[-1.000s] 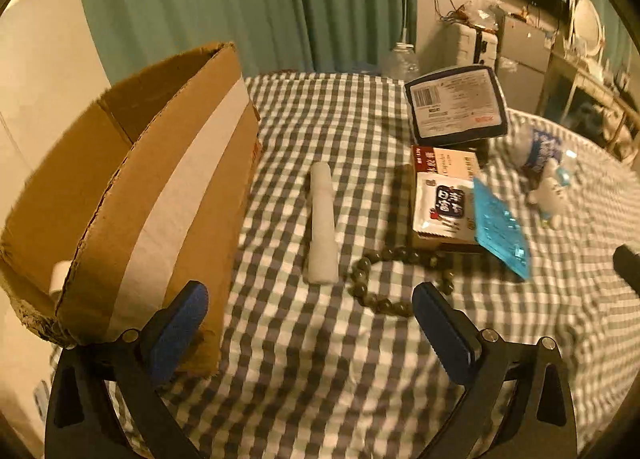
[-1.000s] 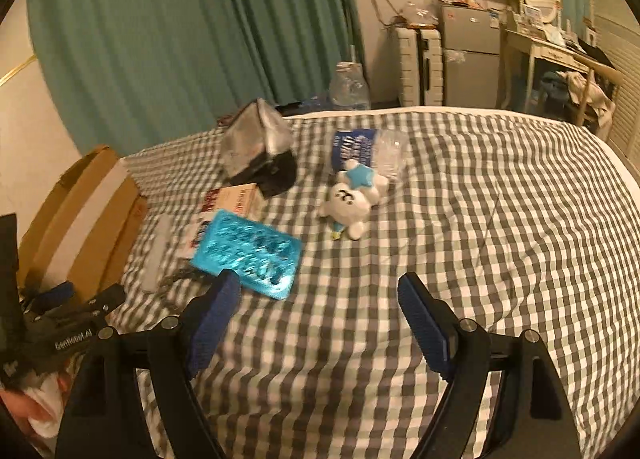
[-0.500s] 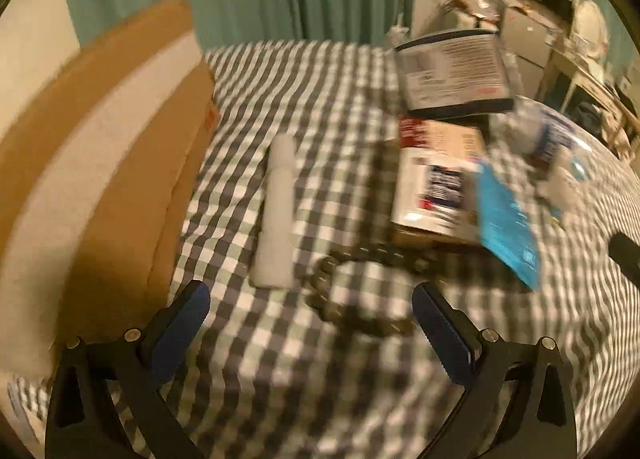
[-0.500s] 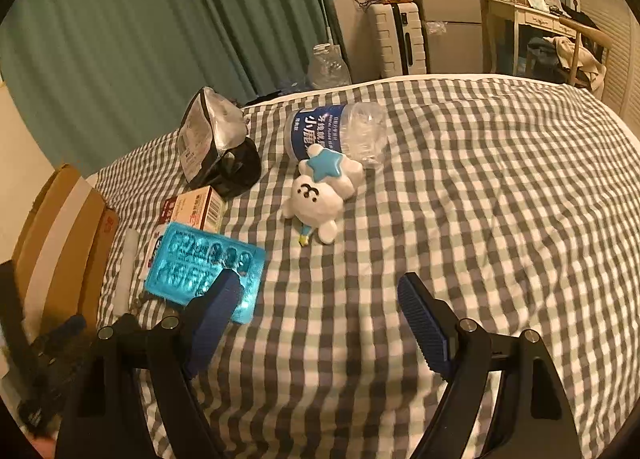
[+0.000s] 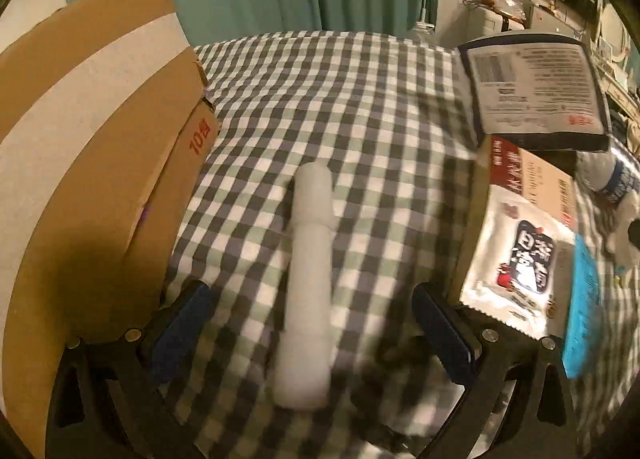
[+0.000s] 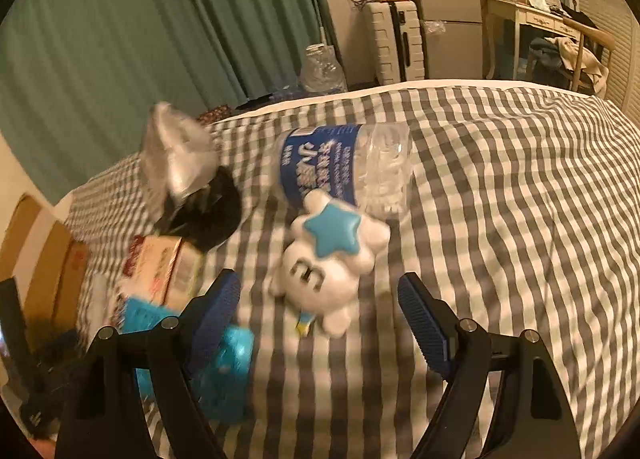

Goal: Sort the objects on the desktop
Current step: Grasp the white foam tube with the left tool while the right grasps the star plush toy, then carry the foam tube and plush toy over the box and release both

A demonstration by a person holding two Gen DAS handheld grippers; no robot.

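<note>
My left gripper [image 5: 312, 333] is open, its jaws on either side of the near end of a white tube [image 5: 310, 279] lying lengthwise on the checked cloth [image 5: 360, 107]. A cardboard box [image 5: 88, 163] stands just left of it. My right gripper [image 6: 318, 323] is open, its jaws flanking a white plush toy with a blue star [image 6: 328, 259]. A clear water bottle with a blue label [image 6: 340, 169] lies just behind the toy.
Right of the tube lie a white sachet [image 5: 516, 263] on a red-and-tan carton [image 5: 532, 183], a blue blister pack [image 5: 582, 299] and a dark pouch with a white label [image 5: 532, 91]. Dark beads show blurred by my right finger. Furniture stands beyond the cloth.
My left gripper moved forward and left until its jaws flank the white tube. My right gripper moved forward until its jaws flank the plush toy. Both stayed open.
</note>
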